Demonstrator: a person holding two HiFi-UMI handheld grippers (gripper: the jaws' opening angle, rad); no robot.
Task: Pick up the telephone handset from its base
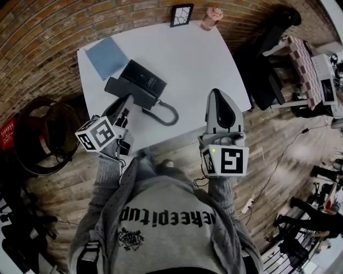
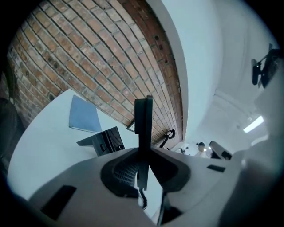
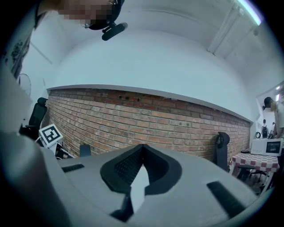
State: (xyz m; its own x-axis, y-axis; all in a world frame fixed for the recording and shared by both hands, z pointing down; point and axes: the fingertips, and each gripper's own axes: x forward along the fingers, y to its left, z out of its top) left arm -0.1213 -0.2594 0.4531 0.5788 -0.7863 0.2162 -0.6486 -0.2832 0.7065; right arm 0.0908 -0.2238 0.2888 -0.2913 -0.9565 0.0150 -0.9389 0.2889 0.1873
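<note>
The black telephone handset (image 1: 122, 89) is clamped in my left gripper (image 1: 128, 99), just in front of the black telephone base (image 1: 144, 76) on the white table (image 1: 193, 59). In the left gripper view the handset (image 2: 143, 119) stands edge-on between the pads, my left gripper (image 2: 143, 150) shut on it, lifted off the base (image 2: 104, 141) behind it. Its coiled cord (image 1: 167, 113) loops over the table and hangs below the jaws (image 2: 143, 200). My right gripper (image 1: 216, 92) hovers over the table's near right side, shut and empty (image 3: 142, 148).
A blue notebook (image 1: 106, 56) lies at the table's far left corner. A small picture frame (image 1: 181, 14) and a pink object (image 1: 211, 17) stand at the far edge by the brick wall. A black chair (image 1: 268, 59) is at the right, a round black stand (image 1: 43, 134) on the floor at the left.
</note>
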